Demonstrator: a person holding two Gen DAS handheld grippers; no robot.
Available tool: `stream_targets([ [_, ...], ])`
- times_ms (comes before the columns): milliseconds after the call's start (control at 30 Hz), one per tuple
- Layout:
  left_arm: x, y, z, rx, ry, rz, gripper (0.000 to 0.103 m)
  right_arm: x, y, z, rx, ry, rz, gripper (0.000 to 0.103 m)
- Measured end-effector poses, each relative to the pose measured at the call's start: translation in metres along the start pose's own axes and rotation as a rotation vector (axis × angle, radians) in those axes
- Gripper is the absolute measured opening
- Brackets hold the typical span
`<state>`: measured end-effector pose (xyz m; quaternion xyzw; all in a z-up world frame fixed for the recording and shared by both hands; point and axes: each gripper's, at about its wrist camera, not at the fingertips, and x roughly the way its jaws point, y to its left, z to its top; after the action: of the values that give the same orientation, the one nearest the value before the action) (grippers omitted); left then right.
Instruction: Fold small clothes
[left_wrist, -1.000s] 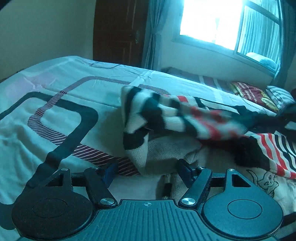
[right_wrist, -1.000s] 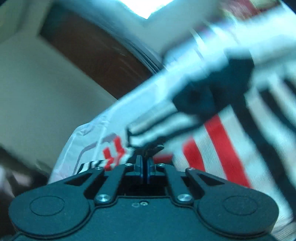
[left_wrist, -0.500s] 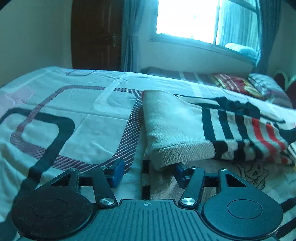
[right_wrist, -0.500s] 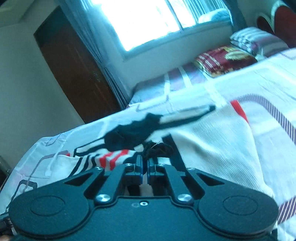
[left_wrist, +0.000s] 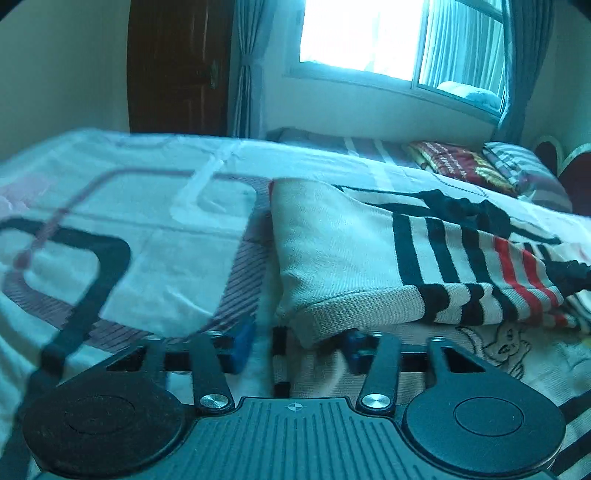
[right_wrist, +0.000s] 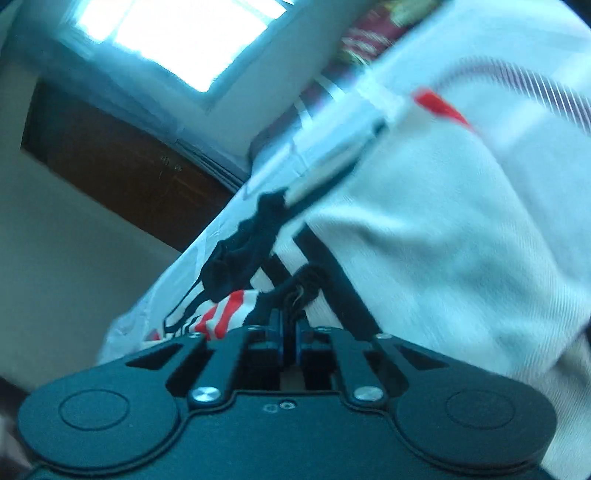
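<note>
A small cream knit sweater (left_wrist: 343, 254) with black and red stripes lies folded over on the bed sheet (left_wrist: 155, 236). Its ribbed hem sits just ahead of my left gripper (left_wrist: 295, 338), which is open with the hem's corner between its blue-padded fingers. In the right wrist view the sweater (right_wrist: 443, 229) fills the right side. My right gripper (right_wrist: 289, 330) is shut on its black edge (right_wrist: 299, 288), tilted and low over the bed.
Patterned pillows (left_wrist: 461, 166) lie at the head of the bed under a bright window (left_wrist: 369, 37). A dark wooden door (left_wrist: 177, 66) stands behind the bed at the left. A cartoon print shows on the cloth (left_wrist: 506, 343) near the left gripper.
The raised sweater half has been laid flat over the other half. The left gripper has stayed open at the hem. The right gripper, still shut on the edge, has tilted over.
</note>
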<state>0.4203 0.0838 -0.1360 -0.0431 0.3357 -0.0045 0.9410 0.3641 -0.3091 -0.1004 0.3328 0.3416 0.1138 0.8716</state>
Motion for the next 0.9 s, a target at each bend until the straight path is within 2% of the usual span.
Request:
stream_targets([
  [133, 0.000, -0.004, -0.002, 0.014, 0.004, 0.015, 0.046, -0.033, 0.014, -0.006, -0.124, -0.072, 0.004, 0.006],
  [233, 0.001, -0.004, -0.002, 0.016, 0.011, 0.013, 0.046, -0.033, 0.004, -0.015, -0.164, -0.033, -0.057, 0.006],
  [300, 0.001, -0.004, 0.000, 0.013, 0.018, 0.012, 0.046, -0.025, -0.006, -0.019, -0.145, 0.007, -0.084, 0.006],
  [433, -0.001, -0.002, -0.001, 0.015, 0.012, 0.032, 0.046, -0.027, -0.005, -0.024, -0.138, -0.021, -0.070, 0.006],
  [533, -0.001, -0.002, -0.002, 0.017, 0.014, 0.032, 0.046, -0.022, -0.006, -0.026, -0.158, -0.010, -0.090, 0.006],
  [667, -0.016, 0.003, -0.002, -0.018, -0.067, 0.000, 0.046, -0.031, -0.004, -0.020, -0.164, -0.038, -0.054, 0.006],
  [733, -0.015, 0.007, -0.002, -0.046, -0.055, -0.013, 0.046, -0.032, 0.001, -0.017, -0.173, -0.031, -0.033, 0.007],
  [800, -0.007, 0.012, -0.003, -0.070, 0.012, -0.008, 0.046, -0.031, 0.004, -0.016, -0.191, -0.017, -0.028, 0.007],
  [833, -0.007, 0.009, -0.004, -0.042, 0.017, 0.007, 0.046, -0.029, 0.003, -0.015, -0.191, -0.003, -0.043, 0.007],
  [900, -0.017, -0.005, -0.005, 0.060, -0.035, 0.042, 0.046, -0.027, -0.004, -0.015, -0.146, 0.023, -0.054, 0.012],
])
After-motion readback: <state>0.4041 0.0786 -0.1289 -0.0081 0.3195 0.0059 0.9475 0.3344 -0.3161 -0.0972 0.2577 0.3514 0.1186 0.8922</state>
